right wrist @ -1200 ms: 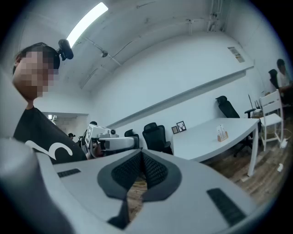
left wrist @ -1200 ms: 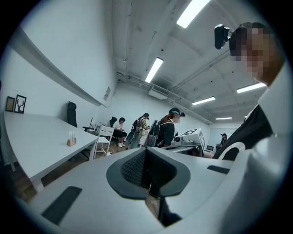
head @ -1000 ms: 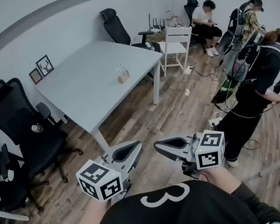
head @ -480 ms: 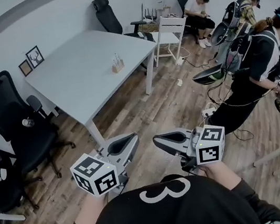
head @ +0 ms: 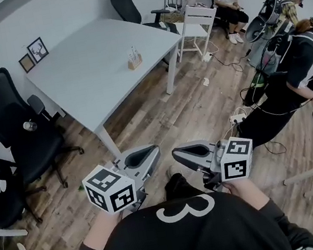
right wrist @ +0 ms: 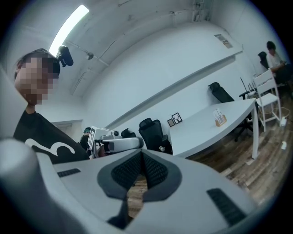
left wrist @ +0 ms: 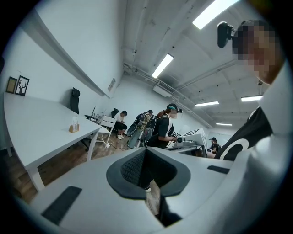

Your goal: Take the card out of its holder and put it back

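A small wooden card holder (head: pixel 134 63) with an upright card in it stands on the white table (head: pixel 89 79), far ahead of me; it also shows as a small wooden card holder (left wrist: pixel 73 128) and as a card holder (right wrist: pixel 220 120) in the two gripper views. My left gripper (head: pixel 149 153) and right gripper (head: pixel 180 153) hang close to my chest over the wooden floor, tips pointing at each other. Both are shut with nothing between their jaws.
Black office chairs (head: pixel 11 125) stand left of the table and another chair (head: pixel 124 2) behind it. A white chair (head: pixel 196 25) stands at the far right corner. Several people (head: pixel 292 81) with gear and floor cables (head: pixel 244 115) are to the right.
The view has shifted a little, so the table and holder sit slightly differently in frame. Both grippers stay shut in the same place before my chest.
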Demonstrator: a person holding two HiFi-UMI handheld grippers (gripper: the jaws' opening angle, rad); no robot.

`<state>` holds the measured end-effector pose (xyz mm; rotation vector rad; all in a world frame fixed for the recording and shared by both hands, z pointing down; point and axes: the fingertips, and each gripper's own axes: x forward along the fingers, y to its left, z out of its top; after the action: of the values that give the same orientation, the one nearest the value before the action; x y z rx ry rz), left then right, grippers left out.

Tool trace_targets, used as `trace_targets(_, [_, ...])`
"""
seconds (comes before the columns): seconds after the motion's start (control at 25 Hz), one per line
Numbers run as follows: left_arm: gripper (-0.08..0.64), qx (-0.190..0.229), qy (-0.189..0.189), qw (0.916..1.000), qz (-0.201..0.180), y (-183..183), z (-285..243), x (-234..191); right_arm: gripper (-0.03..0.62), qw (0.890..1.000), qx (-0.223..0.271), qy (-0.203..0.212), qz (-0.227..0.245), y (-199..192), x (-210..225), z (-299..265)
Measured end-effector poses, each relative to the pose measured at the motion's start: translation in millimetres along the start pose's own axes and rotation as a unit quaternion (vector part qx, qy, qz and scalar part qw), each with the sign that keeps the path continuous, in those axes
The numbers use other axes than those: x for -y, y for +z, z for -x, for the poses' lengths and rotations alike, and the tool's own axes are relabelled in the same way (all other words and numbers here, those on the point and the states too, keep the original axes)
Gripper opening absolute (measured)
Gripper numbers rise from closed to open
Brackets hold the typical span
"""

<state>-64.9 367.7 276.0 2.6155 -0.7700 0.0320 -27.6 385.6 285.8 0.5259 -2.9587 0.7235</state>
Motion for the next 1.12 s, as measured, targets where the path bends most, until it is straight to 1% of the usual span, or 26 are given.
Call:
trace_targets(0.16, [0.015, -0.001, 0.020, 0.9997, 0.011, 7.4, -23.0, -30.8, 0.009, 1.000, -0.004, 0.008, -0.015, 6.4, 37.5, -5.7])
trace_targets(0.32, [0.015, 0.004, 0.035, 0.9992, 0.017, 22.1, -60.5, -65.8, 0.009, 1.000, -0.007, 0.007, -0.020, 27.0, 95.5, -8.5])
trace_targets(0.56, [0.015, -0.004, 0.061, 0.9962, 0.061, 36.9, -136.0, -135.0, 0.009, 0.999, -0.005, 0.019, -0.041, 63.9, 188.5, -7.4])
trace_targets(0.76, [0.015, -0.011, 0.079, 0.9943, 0.071, 57.7, -200.3, -177.0, 0.011, 0.998, -0.005, 0.031, -0.051, 97.0, 257.8, 0.2])
trace_targets(0.96, [0.015, 0.002, 0.085, 0.9942, 0.067, 80.1, -243.2, -189.8, 0.010, 0.999, 0.006, 0.042, -0.032, 126.9, 295.8, 11.0])
trace_targets(1.12, [0.015, -0.004, 0.095, 0.9938, 0.057, 83.2, -252.1, -192.8, 0.011, 0.998, 0.016, 0.058, -0.034, 133.3, 304.9, 10.6])
